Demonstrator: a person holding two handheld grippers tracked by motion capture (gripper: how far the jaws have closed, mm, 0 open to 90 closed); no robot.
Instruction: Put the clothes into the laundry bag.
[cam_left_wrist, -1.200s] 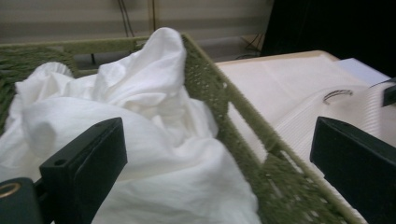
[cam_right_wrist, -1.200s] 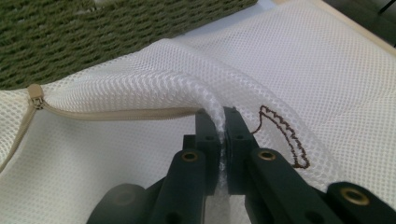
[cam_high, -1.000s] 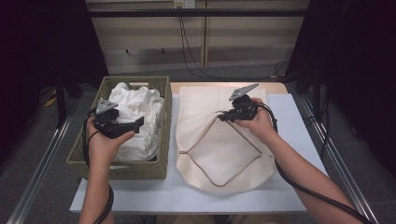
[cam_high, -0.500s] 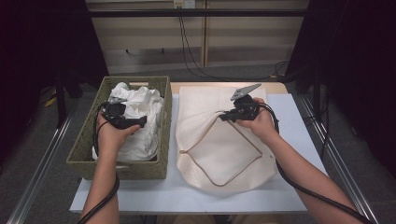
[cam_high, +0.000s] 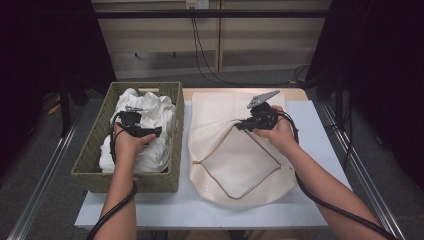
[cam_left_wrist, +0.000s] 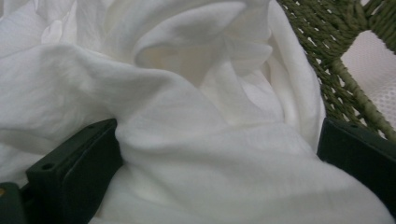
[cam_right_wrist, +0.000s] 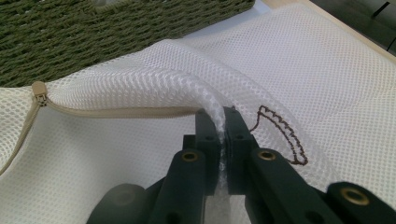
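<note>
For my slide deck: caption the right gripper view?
Right gripper pinching the mesh laundry bag beside its beige zipper, woven basket behind.

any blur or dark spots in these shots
High view: table evenly lit, surroundings black, slightly soft. Left gripper view: white cloth close and soft, fingers dark. Right gripper view: mesh bag weave sharp near the right gripper, basket hazier.

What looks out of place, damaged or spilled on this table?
Nothing stands out. The white cloth lies crumpled inside the basket, with the left gripper open around a fold. The right gripper pinches the mesh bag at its unzipped edge. No tear or spill shows.
</note>
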